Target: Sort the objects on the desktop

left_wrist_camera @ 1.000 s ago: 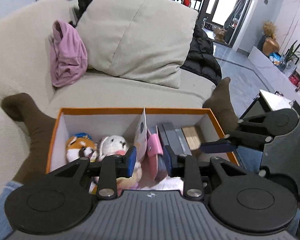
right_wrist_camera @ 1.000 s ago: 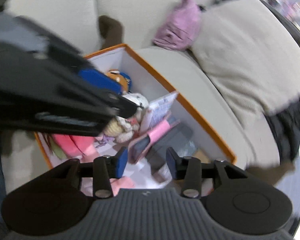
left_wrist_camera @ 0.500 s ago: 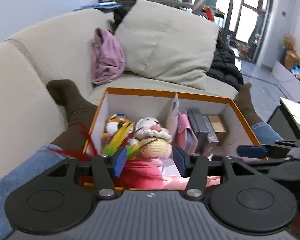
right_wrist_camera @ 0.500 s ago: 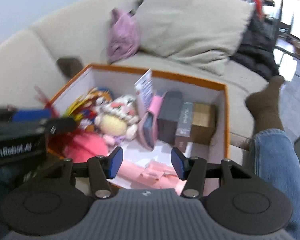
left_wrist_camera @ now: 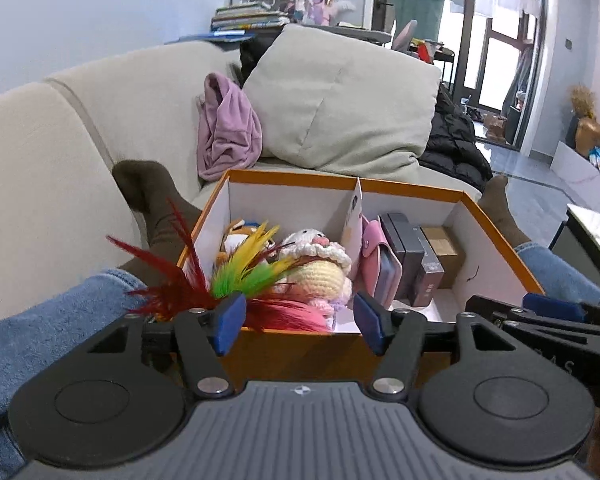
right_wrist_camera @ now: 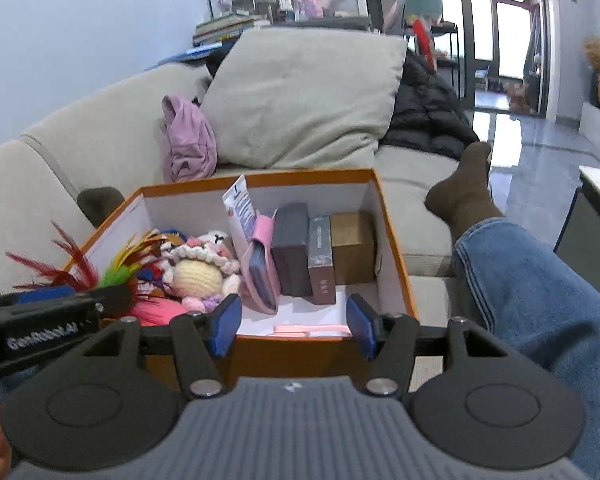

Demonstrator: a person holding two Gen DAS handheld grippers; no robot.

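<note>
An orange box (left_wrist_camera: 496, 232) (right_wrist_camera: 396, 240) with a white cardboard divider (left_wrist_camera: 354, 216) rests between the person's legs on a sofa. Its left half holds plush toys (left_wrist_camera: 316, 264) (right_wrist_camera: 198, 268) and a feather toy (left_wrist_camera: 220, 276) (right_wrist_camera: 80, 268). Its right half holds a pink case (left_wrist_camera: 376, 256) (right_wrist_camera: 262, 264), dark boxes (left_wrist_camera: 412, 248) (right_wrist_camera: 296, 248) and a brown box (left_wrist_camera: 444, 246) (right_wrist_camera: 352, 248). My left gripper (left_wrist_camera: 298, 324) is open and empty, just outside the near wall. My right gripper (right_wrist_camera: 294, 326) is open and empty, at the near wall's right part.
A large beige cushion (left_wrist_camera: 340, 96) (right_wrist_camera: 300, 96), a purple garment (left_wrist_camera: 226, 132) (right_wrist_camera: 186, 140) and a black jacket (left_wrist_camera: 456, 144) lie on the sofa behind the box. The person's jeans legs (right_wrist_camera: 540, 300) (left_wrist_camera: 40, 320) flank the box. A low table edge (left_wrist_camera: 596, 224) is at the right.
Both grippers have pulled back out of the box toward the near wall and opened wider. Both views now look level over the box.
</note>
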